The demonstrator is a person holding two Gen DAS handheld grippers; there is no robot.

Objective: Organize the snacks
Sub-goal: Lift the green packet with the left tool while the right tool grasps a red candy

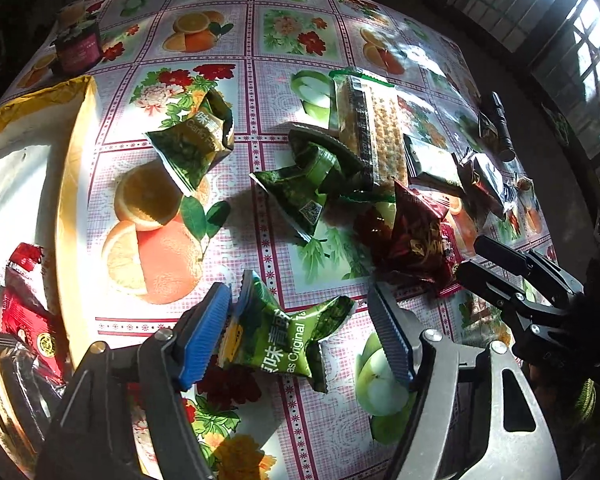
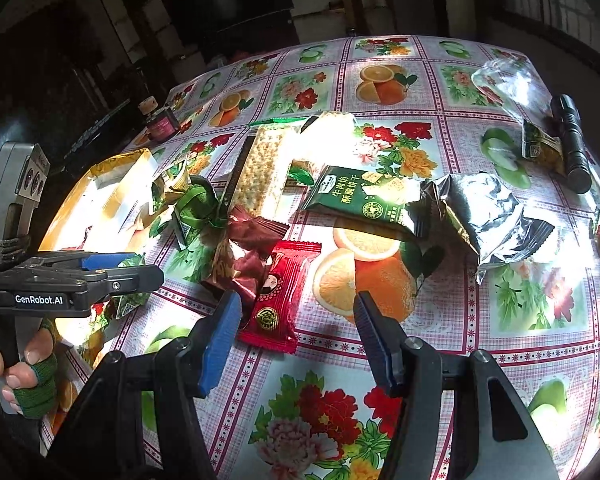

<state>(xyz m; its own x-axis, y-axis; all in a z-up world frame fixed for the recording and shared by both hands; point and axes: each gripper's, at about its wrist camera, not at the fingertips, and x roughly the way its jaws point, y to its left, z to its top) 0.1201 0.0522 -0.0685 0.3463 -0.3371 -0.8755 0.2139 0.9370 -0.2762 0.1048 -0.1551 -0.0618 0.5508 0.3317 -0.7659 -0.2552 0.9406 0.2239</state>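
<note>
I'm at the pick step. My left gripper (image 1: pixel 300 336) tilts steeply down, jaws apart around a green pea packet (image 1: pixel 288 336) on the near tablecloth (image 1: pixel 260 80), left pad touching, right one clear. Next: close, then carry it left to the yellow box (image 1: pixel 74 200). My right gripper (image 2: pixel 296 332) stands apart over the red packet (image 2: pixel 278 304), not gripping.

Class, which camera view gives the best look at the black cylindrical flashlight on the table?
The right wrist view: the black cylindrical flashlight lies lit and nearly whole at the table's far right. The left wrist view shows it small, dark and distorted near the edge.
</note>
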